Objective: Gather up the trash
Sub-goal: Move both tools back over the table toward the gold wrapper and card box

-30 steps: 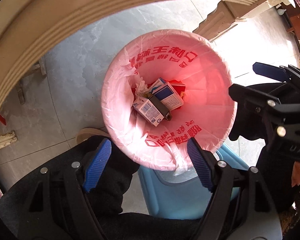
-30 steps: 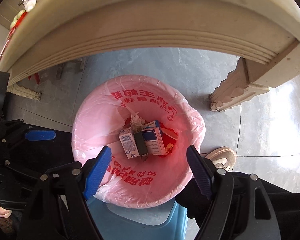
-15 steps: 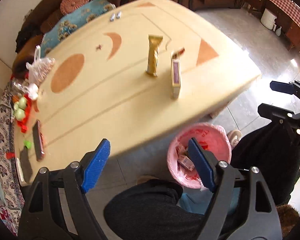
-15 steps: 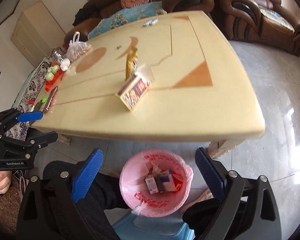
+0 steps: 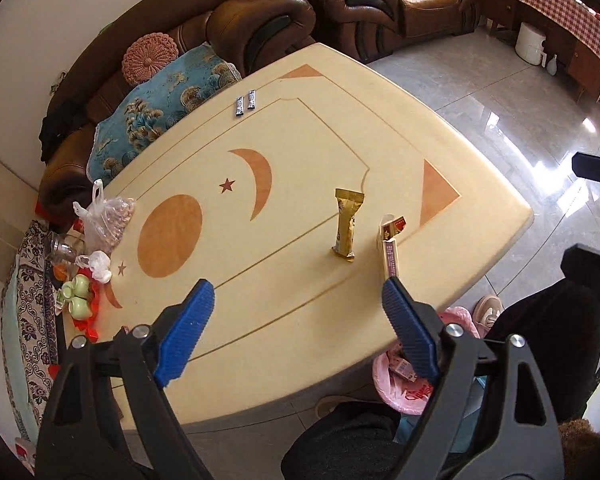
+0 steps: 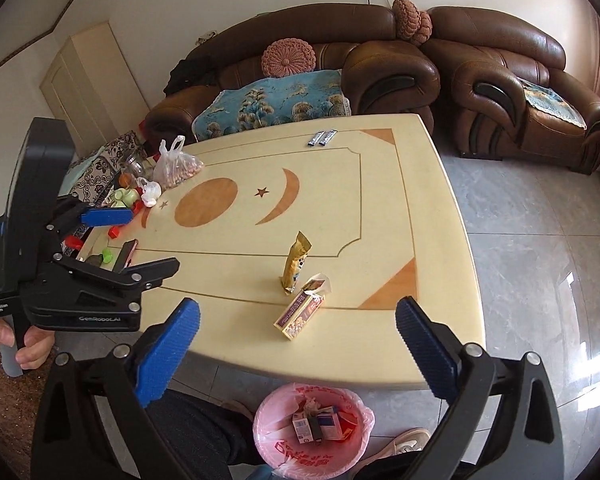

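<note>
A gold snack wrapper (image 5: 347,224) (image 6: 296,262) and an open, torn carton (image 5: 390,252) (image 6: 300,312) lie near the front right of the cream table (image 5: 260,320) (image 6: 380,208). Two small sachets (image 5: 246,102) (image 6: 322,138) lie at its far edge. Below the front edge stands the pink-lined bin (image 6: 268,436) (image 5: 382,370) holding several small boxes. My left gripper (image 5: 296,292) (image 6: 152,240) hovers over the table's near side, jaws opening and empty. My right gripper (image 6: 298,308) hangs above the front edge, near the carton, jaws also opening with nothing between them.
A bag of nuts (image 5: 108,216) (image 6: 178,168), green cups (image 5: 76,296), a jar and red bits crowd the table's left end. A phone (image 6: 126,254) lies there too. Brown sofas (image 6: 380,64) stand behind. A person's dark-clad legs and shoe (image 6: 410,442) flank the bin.
Both grippers rose from just over the bin to above the tabletop and tilted up, so the table and sofas came into view. Both pairs of jaws spread wider.
</note>
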